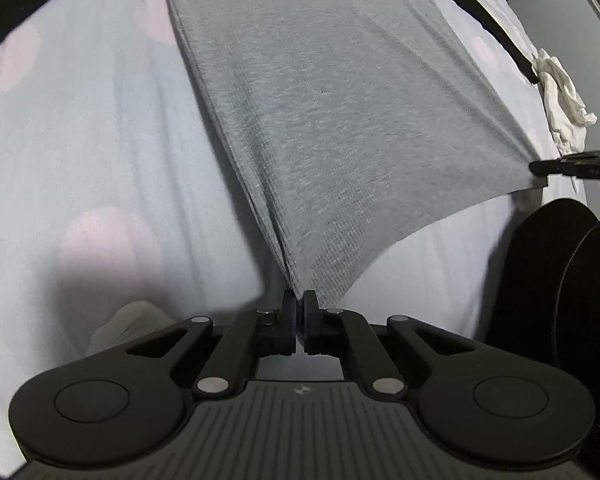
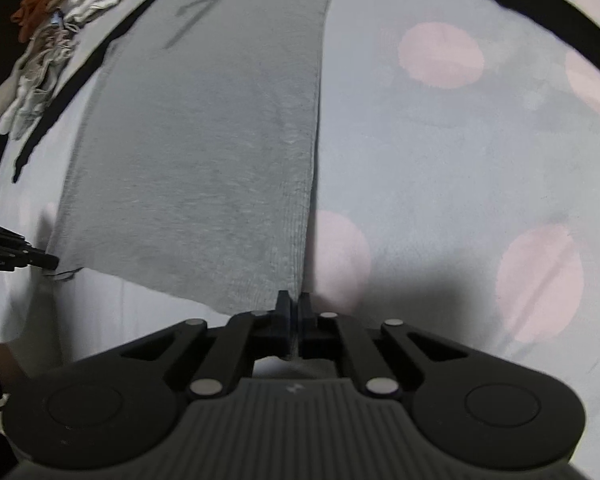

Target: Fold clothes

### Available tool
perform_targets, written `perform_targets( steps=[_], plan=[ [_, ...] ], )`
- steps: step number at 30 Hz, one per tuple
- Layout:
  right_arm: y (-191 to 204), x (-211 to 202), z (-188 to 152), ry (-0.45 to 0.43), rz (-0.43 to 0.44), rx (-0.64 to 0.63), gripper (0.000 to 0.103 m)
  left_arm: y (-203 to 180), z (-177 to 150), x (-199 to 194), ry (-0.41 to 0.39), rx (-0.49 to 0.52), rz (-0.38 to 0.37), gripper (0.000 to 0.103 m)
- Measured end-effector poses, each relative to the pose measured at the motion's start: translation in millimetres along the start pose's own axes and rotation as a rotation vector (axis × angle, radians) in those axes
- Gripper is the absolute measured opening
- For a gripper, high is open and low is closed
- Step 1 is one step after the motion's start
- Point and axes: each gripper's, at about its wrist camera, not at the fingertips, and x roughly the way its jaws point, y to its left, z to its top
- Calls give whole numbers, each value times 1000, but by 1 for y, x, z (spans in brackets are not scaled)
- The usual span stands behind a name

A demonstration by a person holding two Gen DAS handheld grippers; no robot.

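Dim, soft indoor light; heavy fisheye warp w/ dark vignetted corners, slight blur.

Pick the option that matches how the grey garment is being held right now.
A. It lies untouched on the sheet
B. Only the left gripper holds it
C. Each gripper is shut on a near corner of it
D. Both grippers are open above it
C: the left gripper is closed on one near corner of the grey garment, and the right gripper is closed on the other, with the hem stretched between them above the spotted sheet.
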Motion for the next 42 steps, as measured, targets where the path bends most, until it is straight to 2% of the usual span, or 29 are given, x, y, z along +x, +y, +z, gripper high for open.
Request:
perform_targets(
  steps=[4,10,13,14,15,16,18,21,24,25,27,30,32,36,38,41,42],
  plan=[
    [-1,-5,-1,9,8,-13,3,3,-4,0,18,8,1,1],
    [7,40,4,123,-74,-76,4,-10,9,30,68,59,41,2],
    [18,47,13,151,-118,-127,6,-7,14,21,86,95,7,9],
    [22,44,16,150,-131,-137,11,-2,13,13,81,84,-12,18],
    [27,37,20,128,-166,-150,17,6,11,2,55,64,-19,27],
    [33,30,24,99,-209,-165,32,16,8,-12,8,39,-19,31],
    [52,18,34,-2,-303,-205,35,44,1,-42,-111,-40,2,42],
    [88,9,48,-179,-369,-245,35,106,-13,-82,-320,-259,99,44],
    [147,29,64,-269,-285,-345,35,175,-27,-112,-491,-509,217,45],
    [167,37,69,-296,-252,-379,35,194,-32,-119,-543,-554,242,45],
    [222,63,73,-364,-210,-537,35,230,-42,-132,-645,-642,291,45],
    [305,108,80,-410,-190,-765,37,261,-51,-138,-727,-721,311,47],
    [351,132,79,-424,-148,-884,37,276,-51,-138,-752,-754,321,50],
    [430,166,72,-444,-54,-1066,44,294,-56,-129,-739,-770,304,51],
    [457,178,71,-442,-4,-1101,45,306,-57,-131,-752,-757,328,51],
    [489,197,76,-440,45,-1120,46,312,-49,-127,-730,-720,409,51],
    [496,202,77,-440,53,-1127,46,316,-45,-125,-713,-722,415,51]
  ],
)
